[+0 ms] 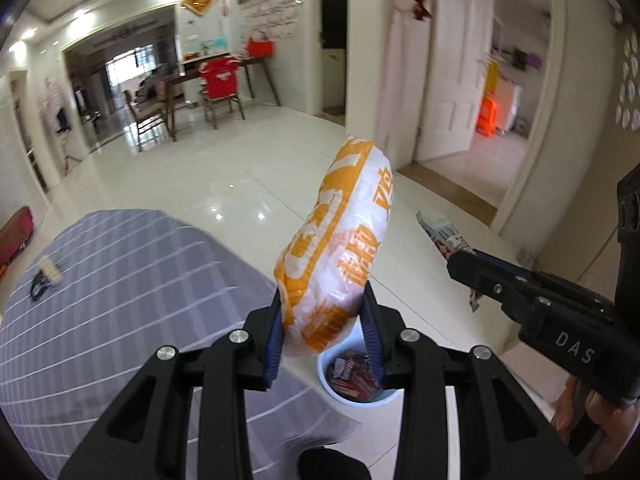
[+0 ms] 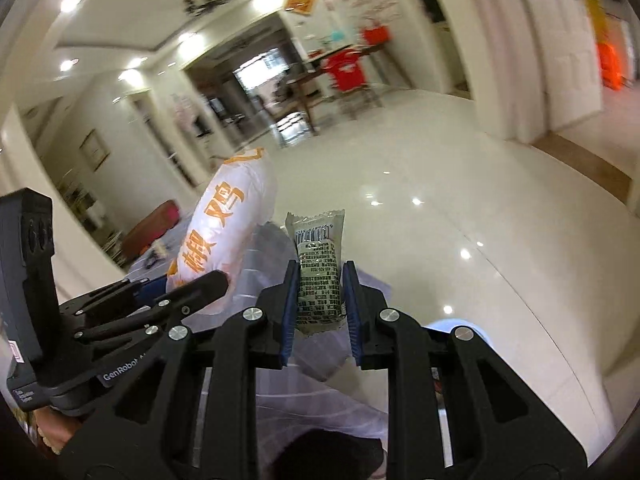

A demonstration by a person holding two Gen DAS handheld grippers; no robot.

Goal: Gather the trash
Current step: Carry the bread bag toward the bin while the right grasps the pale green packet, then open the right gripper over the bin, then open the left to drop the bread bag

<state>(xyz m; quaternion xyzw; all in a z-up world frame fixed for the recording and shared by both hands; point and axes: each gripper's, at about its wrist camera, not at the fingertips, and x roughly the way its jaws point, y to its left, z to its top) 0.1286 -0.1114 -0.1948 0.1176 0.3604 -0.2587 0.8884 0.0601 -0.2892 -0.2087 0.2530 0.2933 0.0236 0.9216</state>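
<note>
My left gripper (image 1: 324, 312) is shut on a large white and orange snack bag (image 1: 340, 240) and holds it upright in the air, above a pale blue trash bin (image 1: 332, 390) that holds red wrappers. The bag also shows in the right wrist view (image 2: 228, 224). My right gripper (image 2: 320, 300) is shut on a small grey-green snack wrapper (image 2: 318, 276) with a barcode. In the left wrist view the right gripper (image 1: 460, 256) is at the right, with the wrapper (image 1: 440, 228) sticking out of it.
A table with a grey striped cloth (image 1: 120, 300) lies to the left, with a small dark item and a white strip (image 1: 46, 276) on it. Glossy white floor tiles (image 1: 240, 168) stretch ahead to a dining table with chairs (image 1: 216, 80). A white door (image 1: 452, 80) stands open at right.
</note>
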